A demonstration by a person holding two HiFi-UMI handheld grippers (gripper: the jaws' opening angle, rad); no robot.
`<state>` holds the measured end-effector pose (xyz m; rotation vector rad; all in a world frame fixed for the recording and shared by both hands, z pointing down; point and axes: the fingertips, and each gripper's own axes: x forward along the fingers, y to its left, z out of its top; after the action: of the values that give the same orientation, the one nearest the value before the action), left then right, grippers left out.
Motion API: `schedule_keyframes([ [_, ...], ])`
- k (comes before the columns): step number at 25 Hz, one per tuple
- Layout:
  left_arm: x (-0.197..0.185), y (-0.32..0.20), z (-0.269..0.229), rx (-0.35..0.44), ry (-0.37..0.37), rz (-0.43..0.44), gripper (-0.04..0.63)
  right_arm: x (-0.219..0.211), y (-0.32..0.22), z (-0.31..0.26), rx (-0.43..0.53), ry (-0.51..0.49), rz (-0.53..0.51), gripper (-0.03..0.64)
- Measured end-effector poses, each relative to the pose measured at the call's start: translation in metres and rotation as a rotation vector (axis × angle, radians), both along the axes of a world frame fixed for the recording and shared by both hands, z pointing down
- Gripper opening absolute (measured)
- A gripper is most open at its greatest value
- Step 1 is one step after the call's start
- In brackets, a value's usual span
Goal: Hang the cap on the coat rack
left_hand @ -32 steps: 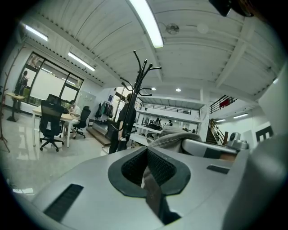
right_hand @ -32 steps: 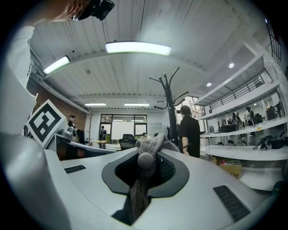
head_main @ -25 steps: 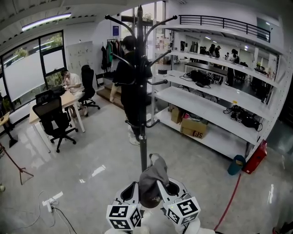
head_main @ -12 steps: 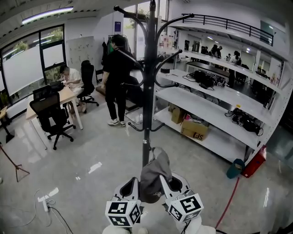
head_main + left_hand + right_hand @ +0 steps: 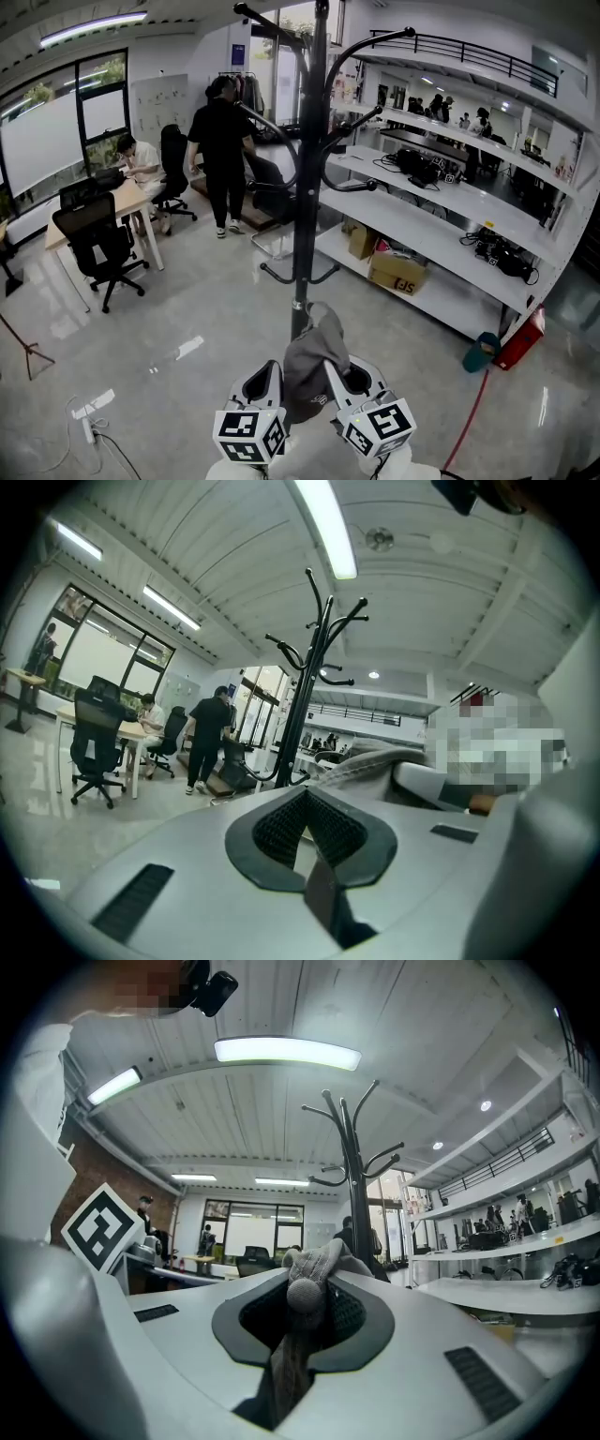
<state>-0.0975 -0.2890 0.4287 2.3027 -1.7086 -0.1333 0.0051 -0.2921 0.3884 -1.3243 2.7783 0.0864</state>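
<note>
A black coat rack (image 5: 305, 187) with curved hooks stands straight ahead on the grey floor. A grey cap (image 5: 309, 361) hangs crumpled between my two grippers, low in the head view and just in front of the rack's pole. My right gripper (image 5: 349, 375) is shut on the cap's fabric (image 5: 314, 1269), which bunches up out of the jaws. My left gripper (image 5: 267, 380) is shut on a thin edge of the cap, and the rest of the cap (image 5: 370, 761) lies off to its right. The rack (image 5: 305, 696) rises beyond both grippers.
White shelving (image 5: 441, 225) with cables and gear runs along the right, with a cardboard box (image 5: 398, 272) under it. A person in black (image 5: 220, 150) stands behind the rack; another person sits at a desk (image 5: 141, 169) by an office chair (image 5: 89, 239). A red extinguisher (image 5: 520, 328) stands at the right.
The rack has come closer and now looms taller. The person in black has walked left, away from the rack. Both grippers still hold the cap in the same low place.
</note>
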Motion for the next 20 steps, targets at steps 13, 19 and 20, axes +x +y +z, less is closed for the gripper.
schedule_keyframes([
  [13,0.003,-0.020,-0.003,0.013,-0.034,0.010,0.000,0.009,-0.018,0.001,-0.003,-0.030,0.012,0.044],
  [19,0.002,-0.028,-0.007,0.003,-0.039,-0.013,0.000,0.004,-0.019,-0.010,0.028,-0.027,-0.043,0.044],
  [20,0.004,-0.028,-0.009,0.009,-0.041,-0.015,0.000,0.005,-0.020,-0.013,0.039,-0.023,-0.049,0.044],
])
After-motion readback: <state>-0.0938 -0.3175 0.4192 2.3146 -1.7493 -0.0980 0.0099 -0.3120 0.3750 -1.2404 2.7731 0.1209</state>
